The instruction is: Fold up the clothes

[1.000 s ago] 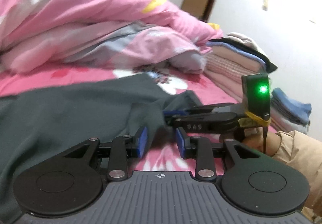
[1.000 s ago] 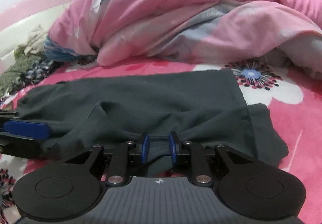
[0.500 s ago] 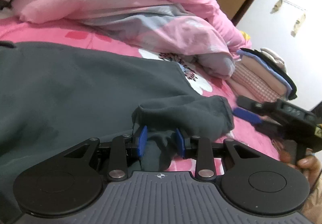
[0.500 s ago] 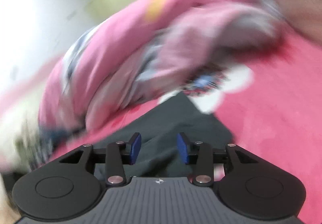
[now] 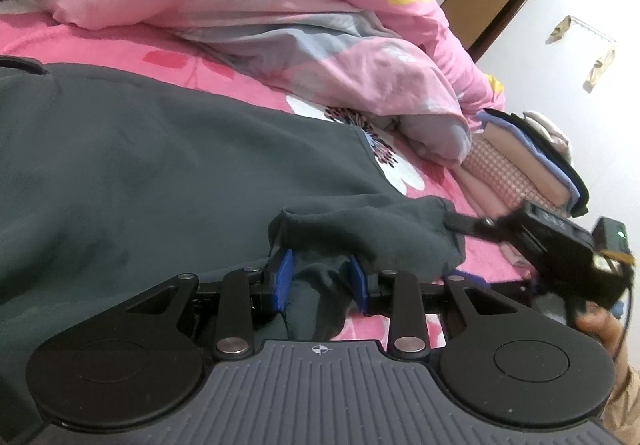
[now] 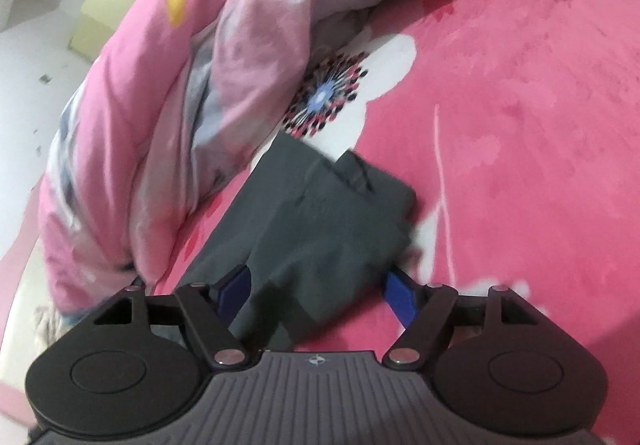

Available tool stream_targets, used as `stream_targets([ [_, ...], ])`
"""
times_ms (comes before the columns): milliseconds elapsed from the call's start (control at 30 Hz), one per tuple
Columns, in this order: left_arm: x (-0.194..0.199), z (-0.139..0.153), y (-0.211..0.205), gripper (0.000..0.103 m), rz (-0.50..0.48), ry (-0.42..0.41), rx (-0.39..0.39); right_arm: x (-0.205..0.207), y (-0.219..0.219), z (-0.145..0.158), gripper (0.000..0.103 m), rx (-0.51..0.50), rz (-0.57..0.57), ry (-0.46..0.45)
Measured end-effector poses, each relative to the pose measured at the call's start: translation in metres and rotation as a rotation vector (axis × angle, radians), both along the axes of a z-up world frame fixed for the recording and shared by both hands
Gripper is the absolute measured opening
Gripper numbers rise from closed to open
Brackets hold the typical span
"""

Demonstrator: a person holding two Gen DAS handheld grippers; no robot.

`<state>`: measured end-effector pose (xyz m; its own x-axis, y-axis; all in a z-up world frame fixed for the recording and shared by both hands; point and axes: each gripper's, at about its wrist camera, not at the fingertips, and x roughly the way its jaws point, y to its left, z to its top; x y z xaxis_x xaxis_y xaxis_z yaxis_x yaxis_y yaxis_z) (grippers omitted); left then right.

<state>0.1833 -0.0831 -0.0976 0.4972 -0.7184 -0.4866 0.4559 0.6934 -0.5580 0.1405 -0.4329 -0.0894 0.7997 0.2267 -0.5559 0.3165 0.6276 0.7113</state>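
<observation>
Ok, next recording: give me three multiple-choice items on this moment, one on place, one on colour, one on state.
1. Where does the stack of folded clothes sit relative to the quilt?
A. to its right
B. on top of it
C. to its left

2. What colour is the garment?
A. white
B. dark grey
C. yellow

3. How is the right tool?
A. shut on the quilt
B. out of view
C. open, fingers wide apart

Answers: 1 A, the left view shows the stack beyond the quilt's right end; 2 B, both views show it; 3 C, its blue pads stand far apart either side of the cloth.
</observation>
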Motion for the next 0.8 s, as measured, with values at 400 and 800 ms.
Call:
stream_targets([
  [400, 0.001, 0.0, 0.003, 0.031, 0.01, 0.028, 0.01, 0.012, 0.004, -0.002, 0.08, -0.02, -0.067, -0.022],
  [800, 0.001, 0.0, 0.005, 0.031, 0.016, 0.053, 0.007, 0.024, 0.007, -0.012, 0.063, -0.075, -0.112, -0.096],
])
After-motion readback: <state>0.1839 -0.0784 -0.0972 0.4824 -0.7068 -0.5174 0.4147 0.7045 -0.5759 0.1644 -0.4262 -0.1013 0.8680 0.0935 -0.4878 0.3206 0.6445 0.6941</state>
